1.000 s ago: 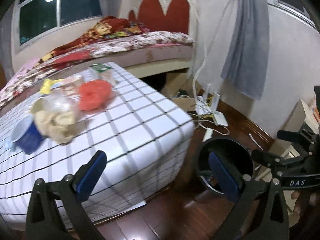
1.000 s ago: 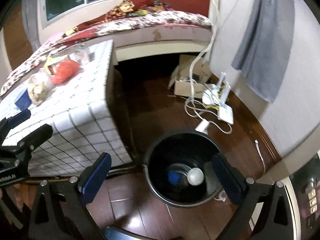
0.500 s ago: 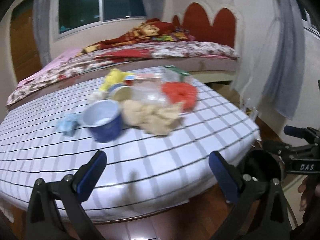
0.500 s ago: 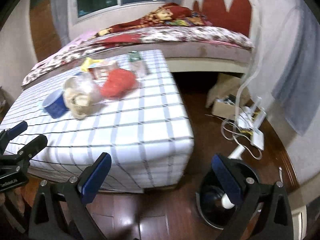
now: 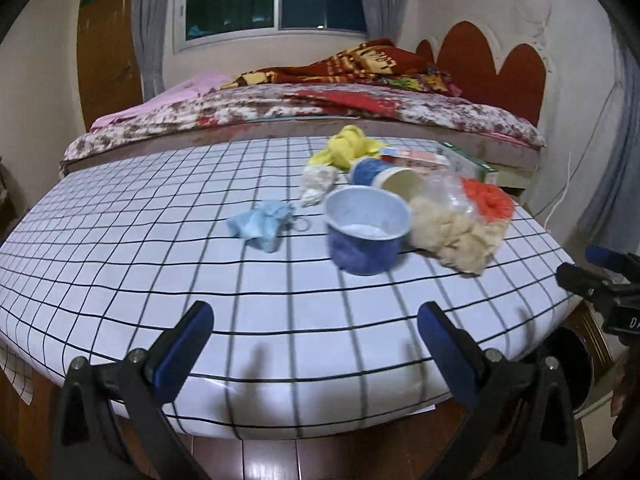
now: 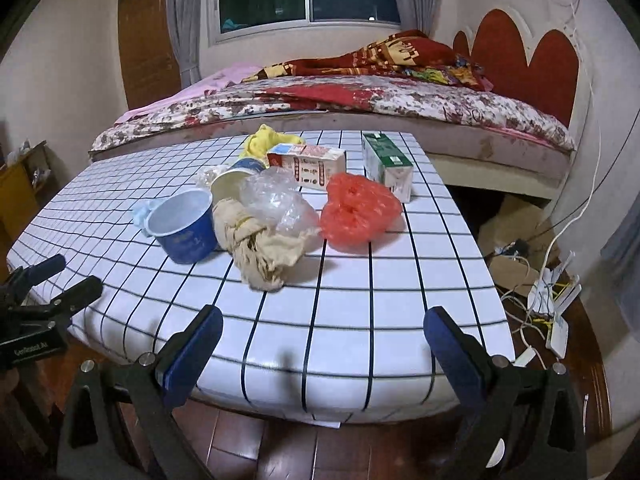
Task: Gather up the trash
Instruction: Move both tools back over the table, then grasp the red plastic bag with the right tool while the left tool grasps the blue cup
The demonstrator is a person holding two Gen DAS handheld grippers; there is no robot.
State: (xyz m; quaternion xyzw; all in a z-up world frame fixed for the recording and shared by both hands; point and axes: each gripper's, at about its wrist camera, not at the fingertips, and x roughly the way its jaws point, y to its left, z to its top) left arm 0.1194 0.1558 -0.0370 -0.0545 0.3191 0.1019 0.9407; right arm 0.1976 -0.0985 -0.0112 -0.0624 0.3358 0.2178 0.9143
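Cartons, a red-and-white one (image 6: 307, 165) and a green one (image 6: 387, 165), show clearly only in the right view, behind the blue cup (image 6: 185, 229); left view adds a blue wad (image 5: 262, 223) beside that cup. Both grippers, left (image 5: 314, 354) and right (image 6: 322, 354), gape wide and empty, with the cup well beyond their fingers.

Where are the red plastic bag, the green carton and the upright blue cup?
red plastic bag (image 6: 358, 210), right wrist view, crumpled middle.
green carton (image 6: 386, 162), right wrist view, top face.
upright blue cup (image 6: 188, 236), right wrist view, outer wall.
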